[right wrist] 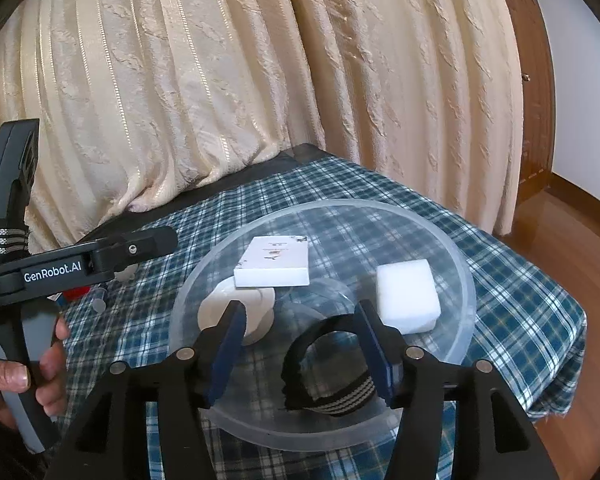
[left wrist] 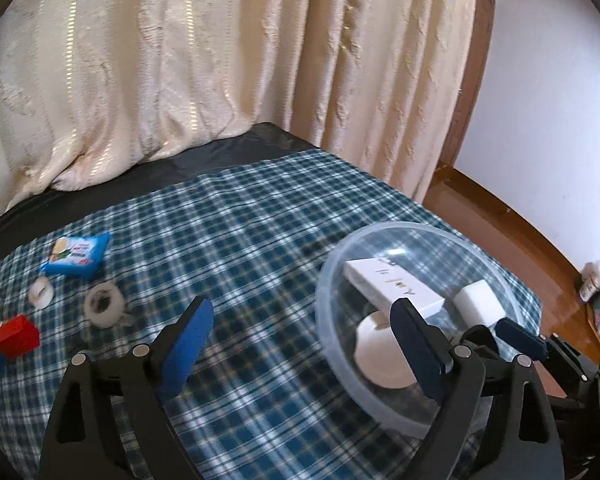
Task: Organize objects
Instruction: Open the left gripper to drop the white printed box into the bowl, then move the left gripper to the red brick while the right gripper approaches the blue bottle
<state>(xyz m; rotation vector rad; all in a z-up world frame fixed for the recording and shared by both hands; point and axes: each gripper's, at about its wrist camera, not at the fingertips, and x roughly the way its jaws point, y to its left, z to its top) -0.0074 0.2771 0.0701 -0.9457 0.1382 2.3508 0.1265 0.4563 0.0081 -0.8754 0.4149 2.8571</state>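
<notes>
Bowl (left wrist: 380, 396) first: from the left wrist view, the clear plastic bowl sits on the plaid cloth (left wrist: 240, 248), already holding a flat white box (left wrist: 392, 286), a white foam block (left wrist: 478, 302) and a white disc (left wrist: 374, 350). Well left of the bowl wait the loose things: a blue packet (left wrist: 76, 256), two tape rolls (left wrist: 105, 305), a red block (left wrist: 17, 339). The left gripper (left wrist: 302, 338) hangs spread wide and empty between bowl and clutter. My call: swing it away from the bowl toward the tape, straddle the roll across its edge and close gently so it doesn't squirt out.

Over to the right wrist view: the right gripper (right wrist: 300, 354) hovers over the bowl's near rim, fingers parted, and a black striped band (right wrist: 332, 368) lies between them in the bowl. It looks let go rather than pinched. Best lift straight up, clear of the rim.

Behind the bowl, cream curtains (right wrist: 260, 80) drape onto the table's dark edge; wooden floor (right wrist: 572, 248) beyond.
</notes>
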